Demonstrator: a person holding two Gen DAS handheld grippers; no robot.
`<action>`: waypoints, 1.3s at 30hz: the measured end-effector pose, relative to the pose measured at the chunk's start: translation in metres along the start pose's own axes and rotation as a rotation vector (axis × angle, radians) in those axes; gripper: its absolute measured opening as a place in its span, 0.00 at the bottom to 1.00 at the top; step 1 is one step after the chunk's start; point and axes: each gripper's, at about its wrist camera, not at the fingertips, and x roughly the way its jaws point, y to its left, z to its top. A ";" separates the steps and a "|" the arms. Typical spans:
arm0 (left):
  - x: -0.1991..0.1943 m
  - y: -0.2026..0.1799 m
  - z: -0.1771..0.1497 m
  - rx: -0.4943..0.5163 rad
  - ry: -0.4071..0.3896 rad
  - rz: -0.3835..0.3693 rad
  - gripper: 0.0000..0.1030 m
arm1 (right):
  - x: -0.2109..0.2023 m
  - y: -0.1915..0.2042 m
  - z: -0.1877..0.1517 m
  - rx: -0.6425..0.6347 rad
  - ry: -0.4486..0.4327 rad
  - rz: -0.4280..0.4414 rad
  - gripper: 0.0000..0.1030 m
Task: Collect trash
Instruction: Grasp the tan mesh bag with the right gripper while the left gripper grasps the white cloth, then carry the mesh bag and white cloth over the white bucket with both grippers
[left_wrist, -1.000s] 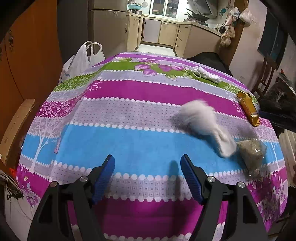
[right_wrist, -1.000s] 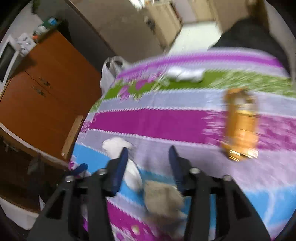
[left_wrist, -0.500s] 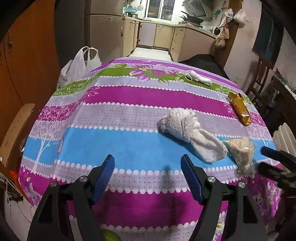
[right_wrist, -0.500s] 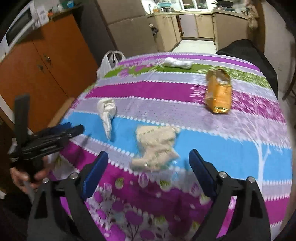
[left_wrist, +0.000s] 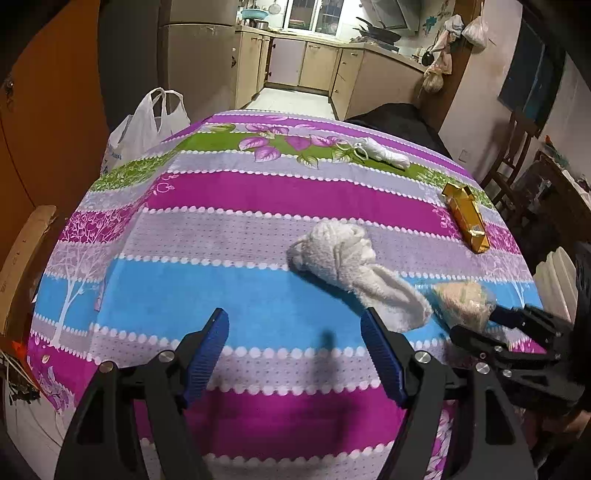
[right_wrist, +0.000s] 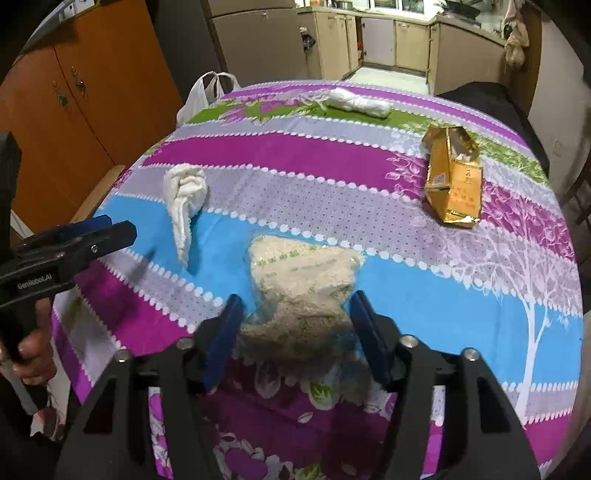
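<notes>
The right gripper (right_wrist: 295, 332) is seen closing its jaws around the clear bag of beige crumbs (right_wrist: 301, 291) on the striped tablecloth (left_wrist: 221, 236); pads look pressed on its sides. The left gripper (left_wrist: 295, 354) is held wide open, nothing between. Only the right view shows the hand (right_wrist: 31, 350); the chair (left_wrist: 517, 147) is seen just from the left.
</notes>
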 end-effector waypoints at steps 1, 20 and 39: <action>0.000 -0.001 0.002 -0.013 0.000 -0.009 0.72 | -0.002 -0.004 -0.001 0.025 -0.005 0.021 0.39; 0.062 -0.039 0.036 -0.098 0.024 0.151 0.50 | -0.055 -0.018 -0.037 0.152 -0.078 0.091 0.33; -0.006 -0.118 0.019 0.261 -0.138 0.224 0.34 | -0.128 -0.048 -0.039 0.166 -0.170 0.003 0.33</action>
